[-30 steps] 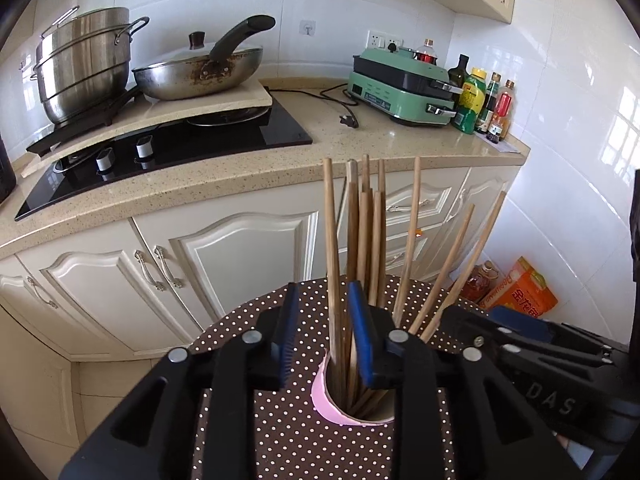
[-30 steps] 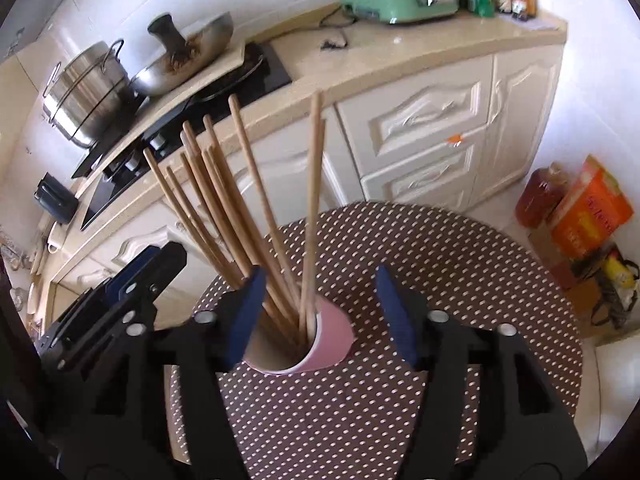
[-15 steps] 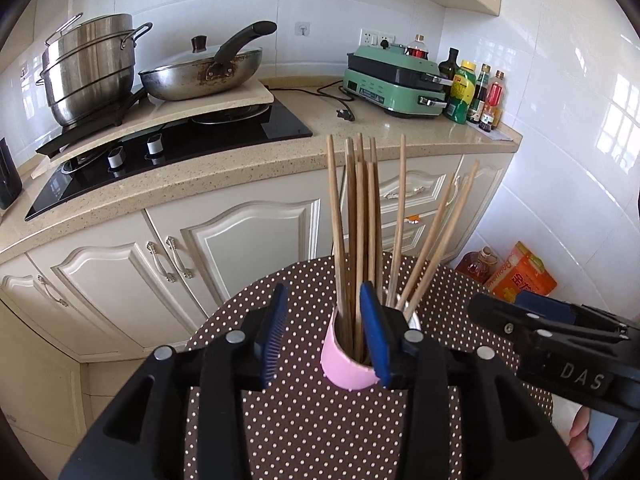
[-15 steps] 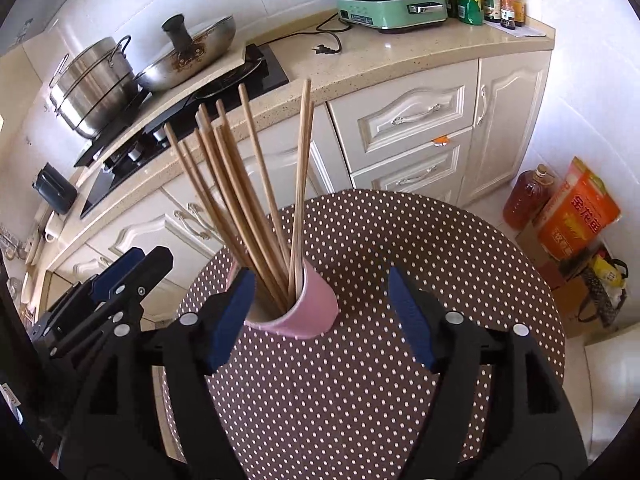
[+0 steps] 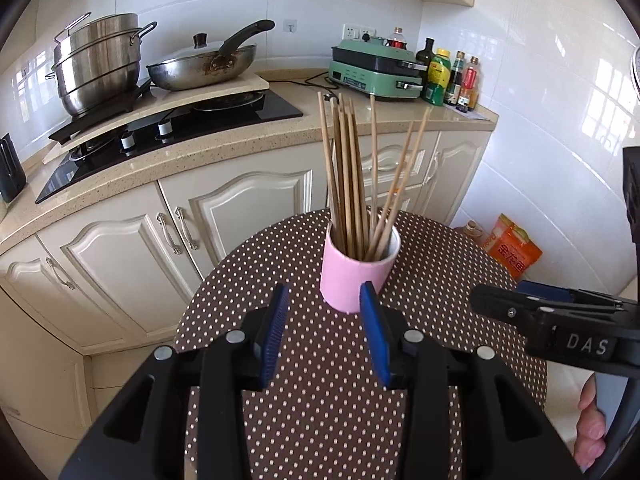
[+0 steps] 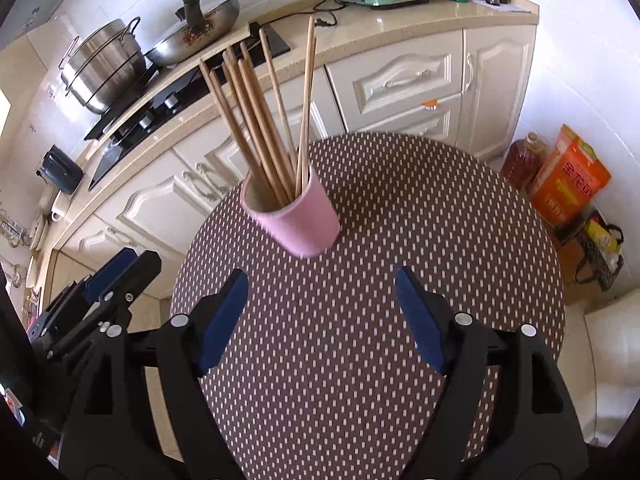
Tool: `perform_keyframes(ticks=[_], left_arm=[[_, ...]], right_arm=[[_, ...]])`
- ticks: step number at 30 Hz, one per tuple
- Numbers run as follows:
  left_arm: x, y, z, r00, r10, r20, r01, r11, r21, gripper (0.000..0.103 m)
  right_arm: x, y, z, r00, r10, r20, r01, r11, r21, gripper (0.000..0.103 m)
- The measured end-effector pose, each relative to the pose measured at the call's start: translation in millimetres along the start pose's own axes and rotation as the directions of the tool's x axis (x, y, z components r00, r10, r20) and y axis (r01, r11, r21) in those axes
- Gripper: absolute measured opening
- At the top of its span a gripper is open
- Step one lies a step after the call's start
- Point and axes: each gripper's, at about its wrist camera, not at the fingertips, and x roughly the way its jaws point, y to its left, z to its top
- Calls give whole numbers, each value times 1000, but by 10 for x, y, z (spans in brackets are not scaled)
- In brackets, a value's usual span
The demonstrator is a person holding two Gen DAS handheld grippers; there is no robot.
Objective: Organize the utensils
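Left wrist view, near to far: left tongs [image 5: 323, 330] sit parted with nothing between the blue pads, short of the pink cup [image 5: 357, 270]. Right tongs [image 6: 322, 316] are opening wide, also empty, over bare dotted tabletop [image 6: 360, 360]. Cup stands upright toward the far side of the round tabletop, wooden chopsticks [image 5: 352, 176] bundled inside and fanning upward. Kitchen cabinets and stove sit beyond.

Step, as I read it: chopsticks are in the cup, both tongs clear of it, so this looks like the release and retreat phase. No loose utensils visible on the tabletop. Next move likely just needs checking that the cup stays stable, or finding any remaining item out of frame.

Versus a second ago: both tongs were right at the cup, the left's pads among the sticks; now both are backed off and the cup is farther away in both views. Left gap is slightly wider, the right's clearly wider.
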Motion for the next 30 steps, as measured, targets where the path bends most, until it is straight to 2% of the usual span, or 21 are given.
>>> perform_keyframes(ticks=[3,7,12,16,20,23,30], left_arm=[[-135,2,-133,1000,-1,-12,1,1000,14,37],[-353,34,-276,1000,-20,-19,19,1000,-18,37],[-735,15,-336,999,-26,29,27,999,-37,37],[-1023,-17,-251,998,-25,66,26,999,-20,37],[-1377,-50,-93,995,-19,99,20,1000,-9,37],[-1624,-83,13,991,11,137,-11,1000,4,37],[-2098,-186,288,981,27,194,-30,999,12,37]], right_arm=[[-70,-7,-166,1000,-8,-18,8,1000,0,75],[-186,-14,-371,999,-20,-30,20,1000,-8,75],[-400,-3,-593,999,-15,-47,16,1000,16,75],[-616,49,-640,999,-13,-32,14,1000,23,75],[-925,195,-590,1000,2,20,-2,1000,-6,76],[-1185,301,-548,997,29,68,-28,1000,-11,77],[-1834,507,-363,976,64,207,-56,997,-47,82]])
